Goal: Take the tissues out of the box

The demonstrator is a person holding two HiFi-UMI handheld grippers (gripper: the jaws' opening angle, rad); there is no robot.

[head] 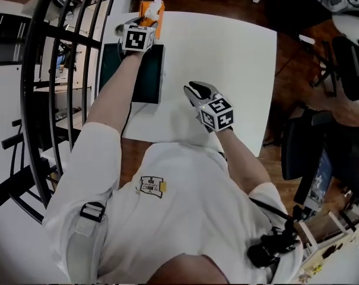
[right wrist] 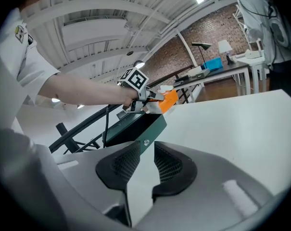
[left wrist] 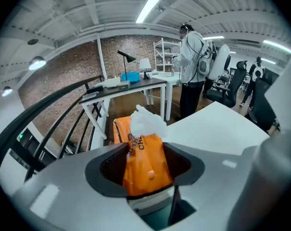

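Your left gripper (left wrist: pixel 146 168) clamps the soft orange tissue pack (left wrist: pixel 143 153); your right gripper (right wrist: pixel 146 162) is empty, jaws slightly apart. The flimsy white tissue tuft (left wrist: pixel 147 121) probably tears easily, so pinch it low.

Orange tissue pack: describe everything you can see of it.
The orange soft plastic tissue pack looks glossy and slightly crumpled, with dark print near the opening. A white crumpled tissue sticks up out of it. It sits at the far left corner of the white table, just beyond a dark green flat box. The left tool grips it, pads on both sides.
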